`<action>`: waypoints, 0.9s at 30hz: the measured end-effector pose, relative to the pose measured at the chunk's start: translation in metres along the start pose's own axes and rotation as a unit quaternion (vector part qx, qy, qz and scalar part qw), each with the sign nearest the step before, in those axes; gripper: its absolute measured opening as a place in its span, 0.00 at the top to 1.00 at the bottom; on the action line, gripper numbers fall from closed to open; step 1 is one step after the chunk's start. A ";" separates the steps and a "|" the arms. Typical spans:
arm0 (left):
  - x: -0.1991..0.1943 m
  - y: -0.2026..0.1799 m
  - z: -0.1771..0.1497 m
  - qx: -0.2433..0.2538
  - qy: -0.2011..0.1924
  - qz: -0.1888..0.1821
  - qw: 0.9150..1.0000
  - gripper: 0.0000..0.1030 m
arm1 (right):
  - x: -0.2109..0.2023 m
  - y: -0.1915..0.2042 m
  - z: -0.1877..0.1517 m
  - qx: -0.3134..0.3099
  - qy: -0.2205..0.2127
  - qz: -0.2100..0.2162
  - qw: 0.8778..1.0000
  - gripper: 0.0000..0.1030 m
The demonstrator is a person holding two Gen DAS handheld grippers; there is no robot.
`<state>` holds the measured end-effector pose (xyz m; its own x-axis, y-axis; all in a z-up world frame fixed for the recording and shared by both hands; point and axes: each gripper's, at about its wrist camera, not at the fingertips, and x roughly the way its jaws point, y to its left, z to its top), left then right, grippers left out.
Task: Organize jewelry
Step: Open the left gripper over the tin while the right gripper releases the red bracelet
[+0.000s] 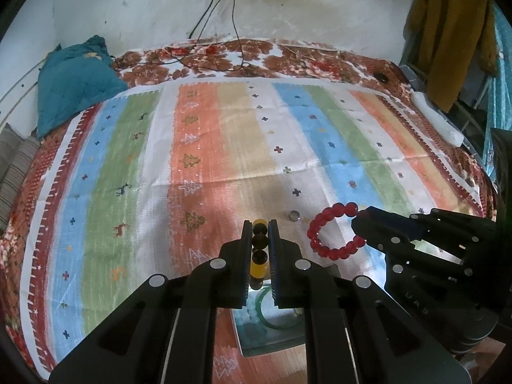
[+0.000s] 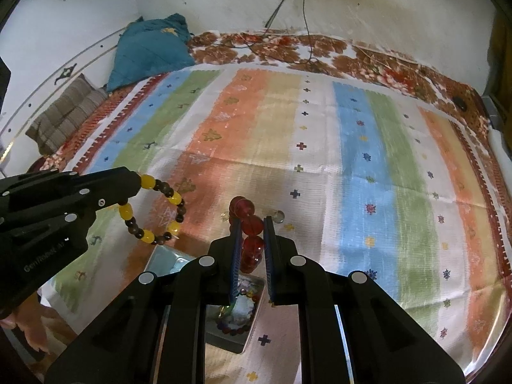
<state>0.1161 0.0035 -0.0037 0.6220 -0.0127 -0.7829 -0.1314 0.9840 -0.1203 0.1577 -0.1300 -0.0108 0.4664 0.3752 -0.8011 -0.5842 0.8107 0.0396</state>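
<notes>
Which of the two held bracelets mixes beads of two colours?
The bracelet in the left claw: yellow beads alternate with dark brown ones. The right claw's bracelet is all red.

tray: largely hidden behind the left gripper's fingers; its contents cannot be made out
green ring: partly covered by the fingers
red bracelet: lower beads hidden between the right gripper's fingers
small object: too small to be identified
hanging garment: cut off at the edge
</notes>
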 end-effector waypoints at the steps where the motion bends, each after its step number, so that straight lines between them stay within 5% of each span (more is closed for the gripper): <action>1: -0.002 -0.001 -0.002 0.000 -0.002 -0.001 1.000 0.91 | -0.002 0.001 -0.002 0.000 -0.001 0.001 1.000 0.86; 27: -0.035 -0.003 -0.042 0.001 -0.018 -0.021 1.000 0.91 | -0.028 0.015 -0.037 -0.011 -0.003 0.016 1.000 0.86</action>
<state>0.0625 -0.0061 -0.0014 0.6542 -0.0483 -0.7548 -0.1029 0.9830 -0.1521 0.1114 -0.1455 -0.0098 0.4508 0.4037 -0.7961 -0.6138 0.7878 0.0519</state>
